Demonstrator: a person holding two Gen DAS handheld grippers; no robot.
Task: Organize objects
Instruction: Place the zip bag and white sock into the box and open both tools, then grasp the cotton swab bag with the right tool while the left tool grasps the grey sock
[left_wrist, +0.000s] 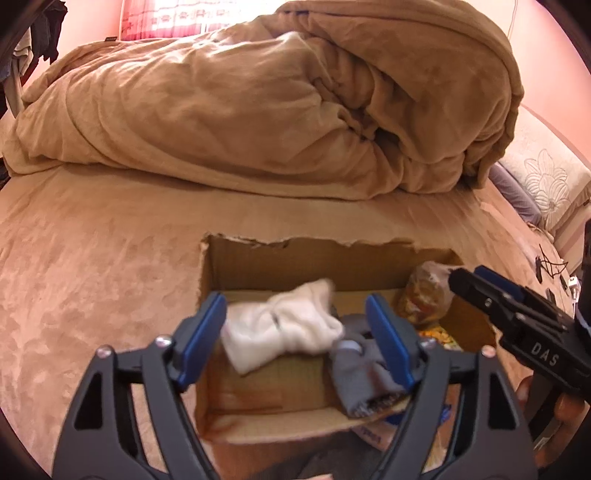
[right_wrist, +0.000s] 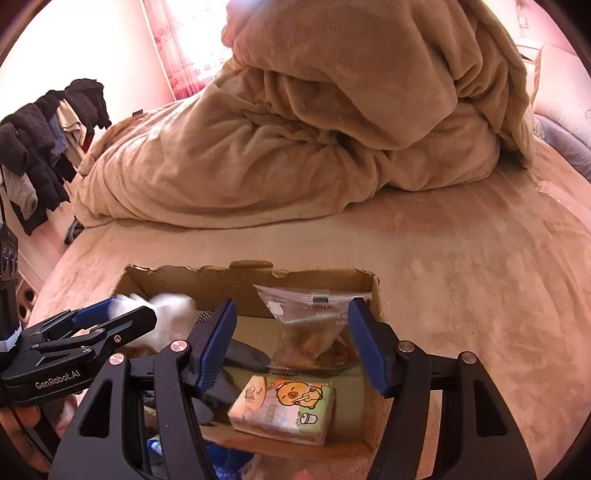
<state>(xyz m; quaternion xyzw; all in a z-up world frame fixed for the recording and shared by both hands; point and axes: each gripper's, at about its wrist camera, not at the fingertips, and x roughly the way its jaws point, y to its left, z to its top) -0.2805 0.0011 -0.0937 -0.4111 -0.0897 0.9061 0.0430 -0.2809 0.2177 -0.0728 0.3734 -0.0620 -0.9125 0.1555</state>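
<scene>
An open cardboard box (left_wrist: 258, 258) sits on the bed; it also shows in the right wrist view (right_wrist: 207, 282). Inside lie a white rolled cloth (left_wrist: 280, 328), a grey sock (left_wrist: 360, 380), a clear bag of snacks (right_wrist: 314, 332) and a cartoon tissue pack (right_wrist: 284, 406). My left gripper (left_wrist: 297, 339) is open above the box, the blurred white cloth between and beyond its fingers. My right gripper (right_wrist: 291, 347) is open over the box's right side, above the snack bag and tissue pack. The left gripper shows in the right wrist view (right_wrist: 122, 317) next to the white cloth (right_wrist: 166, 317).
A heaped tan duvet (left_wrist: 277, 103) fills the back of the bed. Tan bedsheet (left_wrist: 92, 277) surrounds the box. A floral pillow (left_wrist: 546, 184) lies at right. Dark clothes (right_wrist: 40, 140) hang on a rack at left. Blue packaging (right_wrist: 225, 458) lies in front of the box.
</scene>
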